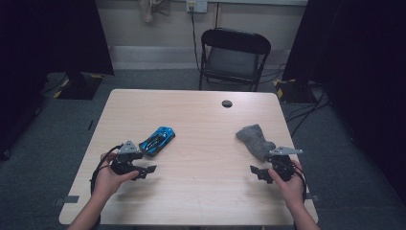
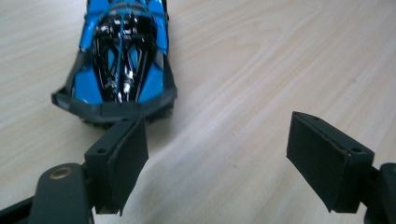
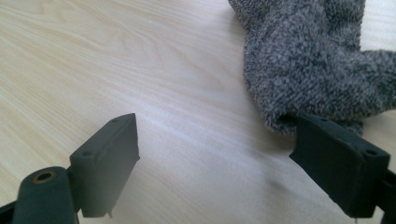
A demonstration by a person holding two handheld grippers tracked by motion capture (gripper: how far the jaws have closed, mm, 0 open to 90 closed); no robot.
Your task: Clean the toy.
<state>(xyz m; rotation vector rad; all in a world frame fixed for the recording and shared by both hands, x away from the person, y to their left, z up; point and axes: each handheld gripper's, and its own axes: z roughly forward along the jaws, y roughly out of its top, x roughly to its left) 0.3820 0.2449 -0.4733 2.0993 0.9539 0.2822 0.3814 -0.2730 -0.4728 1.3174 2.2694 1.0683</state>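
The high view is dim, with dark corners at ten and two o'clock; the bench (image 1: 201, 143) is evenly lit from above. Both gripper views are brighter, with soft shadows and slightly blurred near jaws.

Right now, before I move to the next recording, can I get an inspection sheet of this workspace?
Surface: pale wood table, round grommet hole near the far edge.
Job's things: blue toy car beside the left claw; grey sock beside the right claw.
Clutter: nothing seen.
Grippers: left claw open, empty; right claw open, empty.
Cables: black cable trailing from the left claw; cables on floor.
Surroundings: black folding chair, grey carpet, dark curtains.
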